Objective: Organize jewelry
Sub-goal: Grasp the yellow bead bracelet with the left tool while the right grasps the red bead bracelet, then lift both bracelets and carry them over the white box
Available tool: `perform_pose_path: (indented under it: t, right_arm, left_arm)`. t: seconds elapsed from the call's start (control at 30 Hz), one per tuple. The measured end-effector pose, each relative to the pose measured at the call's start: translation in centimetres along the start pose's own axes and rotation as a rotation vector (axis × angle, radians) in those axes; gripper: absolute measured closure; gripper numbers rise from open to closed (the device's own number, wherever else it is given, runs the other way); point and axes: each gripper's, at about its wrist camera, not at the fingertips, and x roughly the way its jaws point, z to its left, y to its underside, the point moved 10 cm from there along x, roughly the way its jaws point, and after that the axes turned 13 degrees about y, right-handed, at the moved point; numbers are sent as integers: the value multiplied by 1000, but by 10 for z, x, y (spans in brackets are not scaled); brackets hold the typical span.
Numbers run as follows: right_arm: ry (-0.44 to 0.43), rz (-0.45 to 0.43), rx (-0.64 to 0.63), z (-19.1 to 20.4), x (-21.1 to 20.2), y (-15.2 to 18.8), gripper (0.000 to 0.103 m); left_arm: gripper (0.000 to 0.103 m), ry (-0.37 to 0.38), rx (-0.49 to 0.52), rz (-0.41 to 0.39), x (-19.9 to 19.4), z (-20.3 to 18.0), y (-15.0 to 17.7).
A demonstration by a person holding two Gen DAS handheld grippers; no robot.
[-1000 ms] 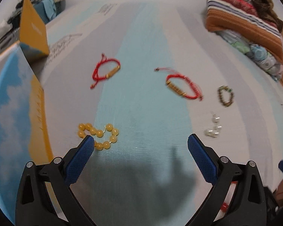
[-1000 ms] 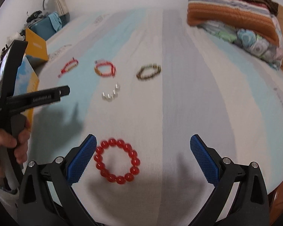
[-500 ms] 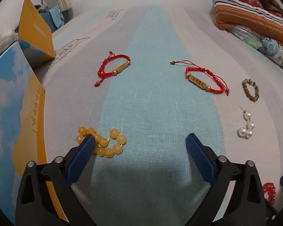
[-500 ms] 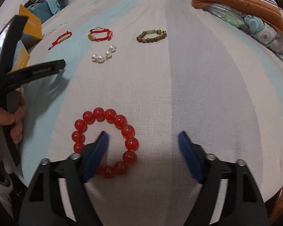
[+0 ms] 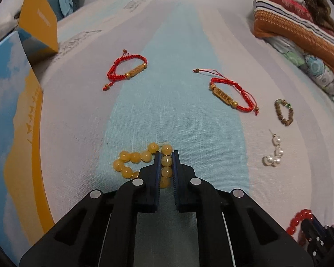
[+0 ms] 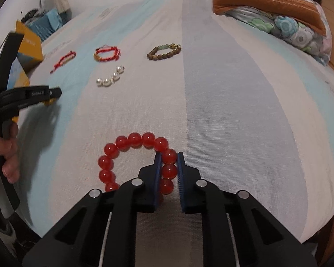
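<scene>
- Left tongs [image 5: 166, 161]: pressed onto the right-hand run of the yellow bead bracelet [image 5: 131, 162]; several beads sit pinched between the blue pads; the rest of the strand lies crumpled on the bed sheet [image 5: 167, 111] to the left of the tips.
- Right tongs [image 6: 168, 163]: pinching the right side of the red bead bracelet [image 6: 122, 153]; three beads are visible between the pads; the loop's remainder rests on the sheet, curving off to the left.
- Unheld items, left wrist view: first red cord bracelet [image 5: 127, 69] far left; second red cord bracelet [image 5: 232, 94] to its right, well apart; brown bead bracelet [image 5: 284, 112] further right; pearl piece [image 5: 273, 153] just nearer than the brown one; all lie flat on the sheet.
- Box [image 5: 36, 33], orange and blue, stands at the far left edge of the bed; a larger blue-and-orange panel [image 5: 13, 122] lies nearer along the left side.
- Folded blankets [image 5: 300, 31] are stacked at the far right.
- Right wrist view: the person's hand [image 6: 7, 153] grips the left tool's handle at the left edge.
</scene>
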Motion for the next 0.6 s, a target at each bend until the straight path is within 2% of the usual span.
perform_pose_path:
  t: [0.3, 0.6]
  right_arm:
    - [-24, -42, 23, 0, -19, -5, 90]
    - [-88, -71, 41, 4, -35, -10, 90]
  left_arm:
    - [94, 24, 19, 0, -10, -6, 4]
    - [94, 39, 32, 4, -17, -12, 6]
